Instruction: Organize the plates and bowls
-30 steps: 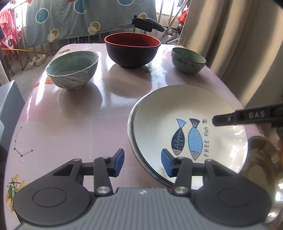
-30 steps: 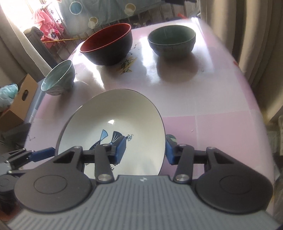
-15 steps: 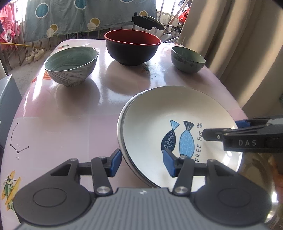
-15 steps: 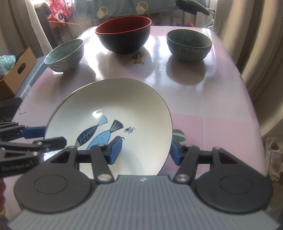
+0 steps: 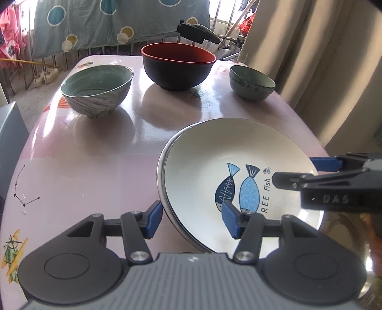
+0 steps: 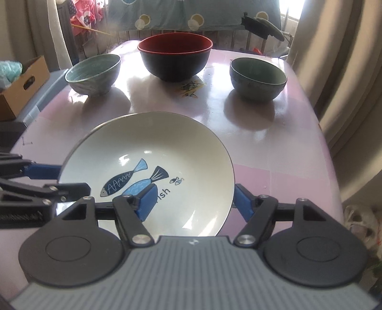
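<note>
A white plate with two blue fish lies on a steel plate on the pink table. My left gripper stands open astride the plate's near left rim, its pads clear of it. My right gripper straddles the opposite rim; its jaws are opening, one pad over the plate's inside and the other just outside the rim. Farther back stand a marbled pale-green bowl, a black bowl with a red inside and a small green bowl.
The pink table has rounded edges. Beige curtains hang close on its right side. A cardboard box and a grey-blue bin stand off its left side. Railings and a dotted blue sheet are behind.
The right gripper's pads have spread apart and let go of the plate's rim, and its view has rolled level. The plate has slid until its rim lies between the left gripper's slightly wider pads.
</note>
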`<state>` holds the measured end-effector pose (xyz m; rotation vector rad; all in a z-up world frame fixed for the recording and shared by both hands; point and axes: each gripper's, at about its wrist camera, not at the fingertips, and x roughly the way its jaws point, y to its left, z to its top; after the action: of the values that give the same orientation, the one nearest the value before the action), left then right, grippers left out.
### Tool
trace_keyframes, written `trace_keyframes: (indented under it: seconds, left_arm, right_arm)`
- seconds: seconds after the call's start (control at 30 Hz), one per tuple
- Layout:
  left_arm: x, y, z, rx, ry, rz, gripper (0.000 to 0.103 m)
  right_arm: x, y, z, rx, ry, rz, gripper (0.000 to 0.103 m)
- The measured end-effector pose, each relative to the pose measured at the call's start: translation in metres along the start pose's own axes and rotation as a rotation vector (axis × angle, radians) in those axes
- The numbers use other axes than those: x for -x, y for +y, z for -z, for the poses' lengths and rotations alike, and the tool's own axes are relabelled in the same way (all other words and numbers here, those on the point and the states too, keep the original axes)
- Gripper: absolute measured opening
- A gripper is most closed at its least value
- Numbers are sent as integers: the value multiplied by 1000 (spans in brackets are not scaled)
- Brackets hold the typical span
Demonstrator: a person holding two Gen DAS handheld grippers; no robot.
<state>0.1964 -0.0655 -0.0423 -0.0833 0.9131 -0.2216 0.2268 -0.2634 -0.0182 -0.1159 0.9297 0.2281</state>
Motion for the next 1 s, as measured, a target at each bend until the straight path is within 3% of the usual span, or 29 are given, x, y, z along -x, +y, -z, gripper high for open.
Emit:
trace_keyframes:
  seconds: [0.33, 0.57, 0.7, 1.0]
  left_arm:
    - [0, -1, 1, -8, 1, -5, 63]
    - [1, 3, 1, -2, 4, 15, 66]
    - [9, 3, 4, 1, -8, 4, 75]
    - [50, -8, 28, -11, -70, 33, 78]
  right_arm:
    - [3, -14, -1, -107, 13, -111, 71]
    - [-3, -9, -1, -100, -6, -94, 76]
    - [6, -16, 1, -136, -28, -112, 75]
    - [83, -47, 30, -182, -202, 36, 78]
